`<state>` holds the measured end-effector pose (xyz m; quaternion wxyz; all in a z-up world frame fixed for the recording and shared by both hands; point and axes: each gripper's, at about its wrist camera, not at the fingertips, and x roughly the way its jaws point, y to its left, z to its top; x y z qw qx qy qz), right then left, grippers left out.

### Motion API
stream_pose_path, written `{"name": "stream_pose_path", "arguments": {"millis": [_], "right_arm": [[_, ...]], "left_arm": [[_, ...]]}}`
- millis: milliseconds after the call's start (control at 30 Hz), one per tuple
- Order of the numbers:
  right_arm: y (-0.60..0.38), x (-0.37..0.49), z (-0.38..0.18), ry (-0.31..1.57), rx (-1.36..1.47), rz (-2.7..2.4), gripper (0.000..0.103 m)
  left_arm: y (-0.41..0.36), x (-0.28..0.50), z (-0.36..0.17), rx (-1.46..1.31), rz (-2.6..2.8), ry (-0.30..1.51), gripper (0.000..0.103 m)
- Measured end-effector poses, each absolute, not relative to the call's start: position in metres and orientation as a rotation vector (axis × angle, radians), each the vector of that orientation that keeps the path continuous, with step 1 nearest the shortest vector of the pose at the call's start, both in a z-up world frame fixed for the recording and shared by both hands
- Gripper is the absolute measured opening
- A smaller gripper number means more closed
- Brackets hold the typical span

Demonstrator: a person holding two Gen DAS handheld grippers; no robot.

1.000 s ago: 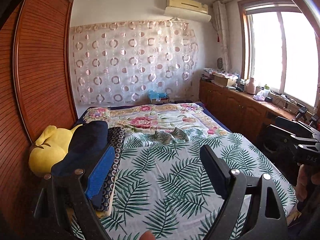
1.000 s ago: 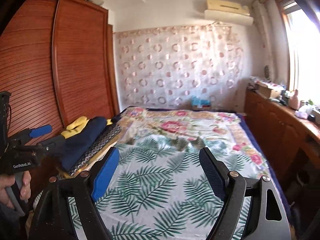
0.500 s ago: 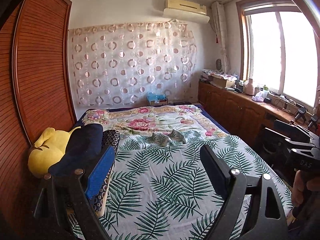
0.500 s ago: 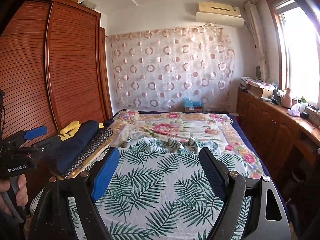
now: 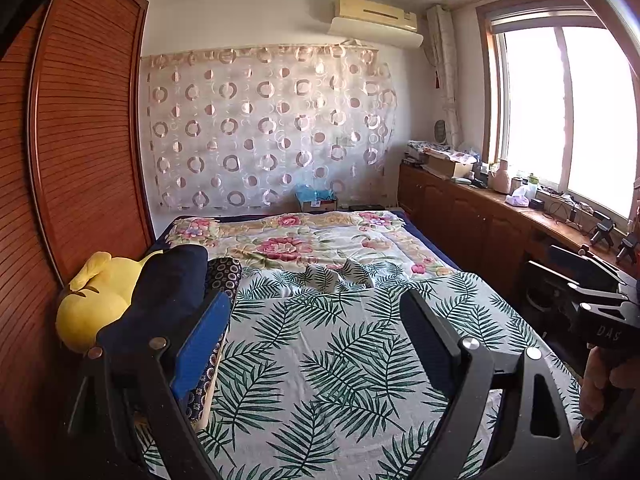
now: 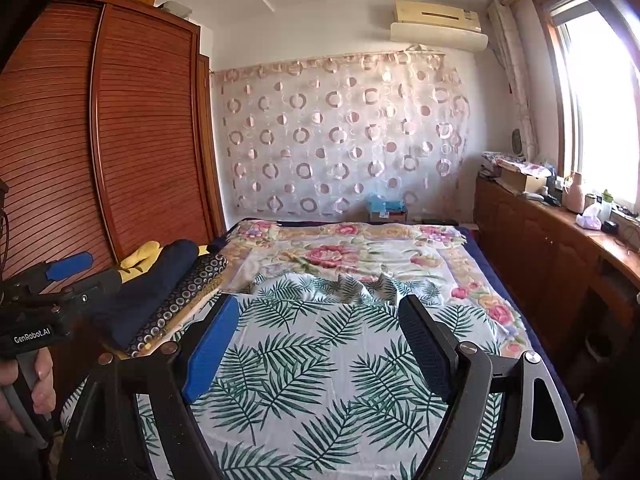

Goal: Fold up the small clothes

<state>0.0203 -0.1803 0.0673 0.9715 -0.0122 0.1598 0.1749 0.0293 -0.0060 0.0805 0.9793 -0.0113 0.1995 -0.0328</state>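
My left gripper (image 5: 316,300) is open above a bed spread with a palm-leaf sheet (image 5: 320,360), and nothing lies between its fingers. My right gripper (image 6: 320,302) is open over the same sheet (image 6: 304,360), also with nothing in it. A rumpled fold (image 5: 340,276) of the leaf-print cloth rises mid-bed, ahead of both grippers. A rolled navy cloth (image 5: 168,292) lies along the bed's left side, on a circle-patterned cushion (image 5: 224,272). In the right wrist view the left gripper (image 6: 86,274) appears at the left, held by a hand (image 6: 40,380).
A yellow plush toy (image 5: 96,304) sits against the slatted wooden wardrobe (image 5: 80,140) on the left. A floral blanket (image 5: 288,244) covers the bed's far half. Low wooden cabinets (image 5: 480,232) with clutter on top run under the window on the right.
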Motion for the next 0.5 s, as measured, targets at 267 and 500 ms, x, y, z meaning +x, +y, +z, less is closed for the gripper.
{"name": "stream_pose_path", "arguments": {"millis": [267,500], "right_arm": [[-0.1826,0.0234,0.0671,0.325,-0.024,0.356,0.084],[-0.1857,0.025,0.0649,0.325,-0.025,0.357,0.084]], "left_arm": [[-0.0049,0.0298,0.0802,-0.026,-0.063,0.402,0.087],[-0.0038,0.0297,0.0808,-0.027,-0.059,0.4,0.087]]}}
